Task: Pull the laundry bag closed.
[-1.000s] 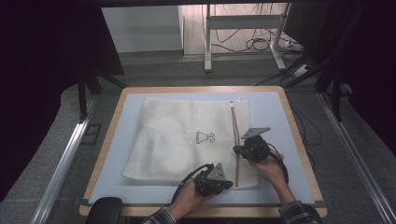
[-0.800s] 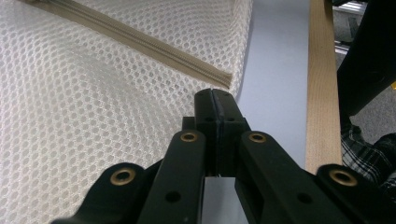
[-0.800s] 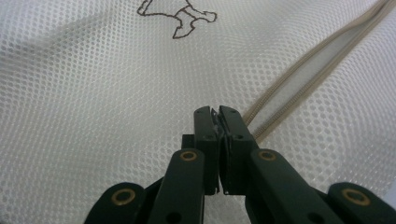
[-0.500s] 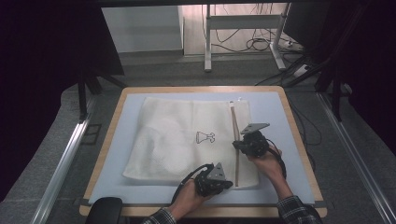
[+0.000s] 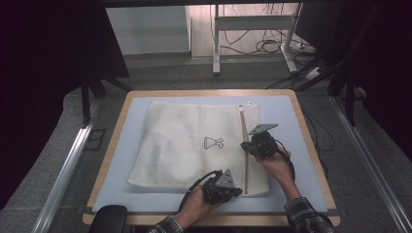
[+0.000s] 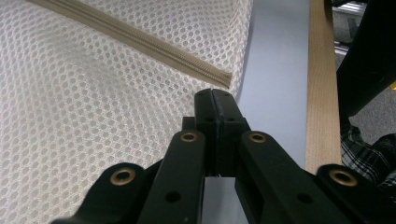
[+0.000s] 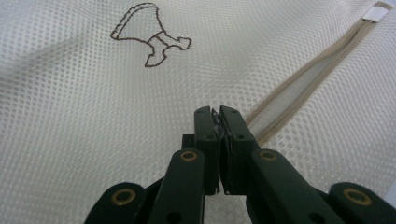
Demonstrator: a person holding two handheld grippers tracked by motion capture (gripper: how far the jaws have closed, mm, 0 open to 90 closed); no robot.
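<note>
Mesh laundry bag (image 5: 194, 145), white and flat, is seen in the high view spread over the pale blue mat (image 5: 121, 160) of the wood-edged desk (image 5: 311, 145), filling the middle of the frame, with a small dark emblem (image 5: 214, 142) near its centre and a beige zipper (image 5: 244, 145) running down its right side. The left gripper (image 5: 235, 190) is held at the lower centre of the frame, at the bag's lower right corner near the bottom end of the zipper, while the right gripper (image 5: 246, 146) is placed higher, right of centre, just beside the zipper's middle stretch. In the left gripper view, the left gripper (image 6: 215, 95) is seen with its jaws pressed together and nothing between them, its tip just below the end of the zipper (image 6: 140, 39), which crosses the upper left of the frame; the bag's edge, a strip of mat and the desk's wooden rim (image 6: 322, 84) are seen at the right. In the right gripper view, the right gripper (image 7: 215, 114) is likewise pressed together, low over the mesh, with the zipper (image 7: 308, 79) running to the upper right corner and the emblem (image 7: 149, 35) at the upper left; whether anything is pinched cannot be told.
</note>
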